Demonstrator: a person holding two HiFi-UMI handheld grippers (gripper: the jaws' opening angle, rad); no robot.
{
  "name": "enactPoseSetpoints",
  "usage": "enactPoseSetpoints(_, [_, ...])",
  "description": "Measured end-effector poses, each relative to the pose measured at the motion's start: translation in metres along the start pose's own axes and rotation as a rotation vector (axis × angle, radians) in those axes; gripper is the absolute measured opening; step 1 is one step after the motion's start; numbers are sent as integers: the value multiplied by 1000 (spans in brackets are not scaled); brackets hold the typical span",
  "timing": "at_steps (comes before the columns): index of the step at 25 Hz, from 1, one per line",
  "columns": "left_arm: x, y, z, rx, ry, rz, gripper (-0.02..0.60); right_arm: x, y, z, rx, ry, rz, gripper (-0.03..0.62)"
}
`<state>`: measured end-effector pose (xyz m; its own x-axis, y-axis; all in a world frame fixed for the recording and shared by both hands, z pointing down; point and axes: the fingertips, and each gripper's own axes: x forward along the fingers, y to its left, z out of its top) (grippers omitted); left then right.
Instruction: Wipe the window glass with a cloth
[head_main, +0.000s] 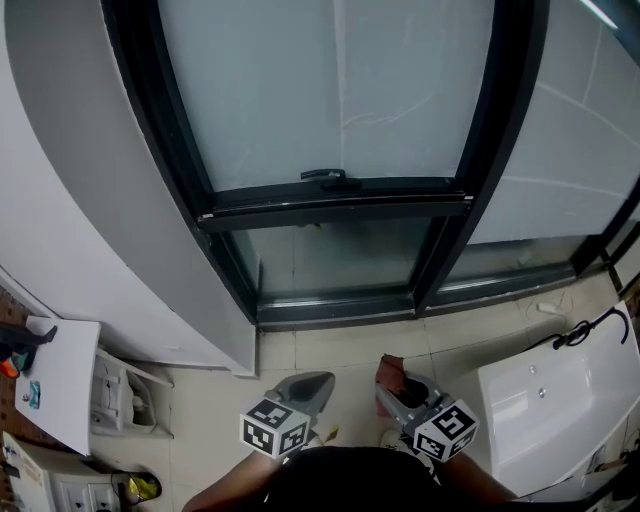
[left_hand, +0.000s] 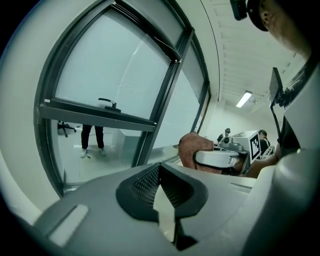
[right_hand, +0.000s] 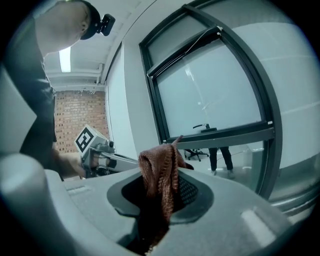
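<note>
You are holding the right gripper (right_hand: 162, 195) with its jaws pinching the cloth (right_hand: 159, 172) — a reddish-brown knitted fold is standing up from between the pads and bunching just above them. The cloth is sitting in those jaws only. It is not touching the window glass (head_main: 330, 90), which is lying well ahead of both pairs of jaws.

You are holding the left gripper (left_hand: 162, 195) with its jaws pressed together, and nothing is showing between them. In the left gripper view the cloth is appearing to the right of the left jaws and beyond them, at the tip of the other gripper.

In the head view the two grippers are sitting side by side and apart, jaws pointing toward the dark window frame (head_main: 335, 208). The handle (head_main: 325, 176) on the frame's crossbar is lying ahead of and above the jaws, roughly between the two.

Through the lower pane, ahead of the left jaws, a person's legs (left_hand: 92, 137) are showing on the far side of the glass — nothing more of that person is showing.

A white unit (head_main: 545, 400) is standing to the right of the right jaws, apart from them.
</note>
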<state>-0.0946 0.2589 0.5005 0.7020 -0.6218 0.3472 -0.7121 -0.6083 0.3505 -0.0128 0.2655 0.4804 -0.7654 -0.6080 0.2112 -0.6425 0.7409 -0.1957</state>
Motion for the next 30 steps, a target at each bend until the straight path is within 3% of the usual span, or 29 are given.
enactPoseSetpoints(12, [21,-13,1,-3,-5,68,17,-18,-22,-2,-2,4,69,77])
enactPoseSetpoints(30, [19,-17,-7,25,33,62,17,-15,-15,-6,7,-7,79,77])
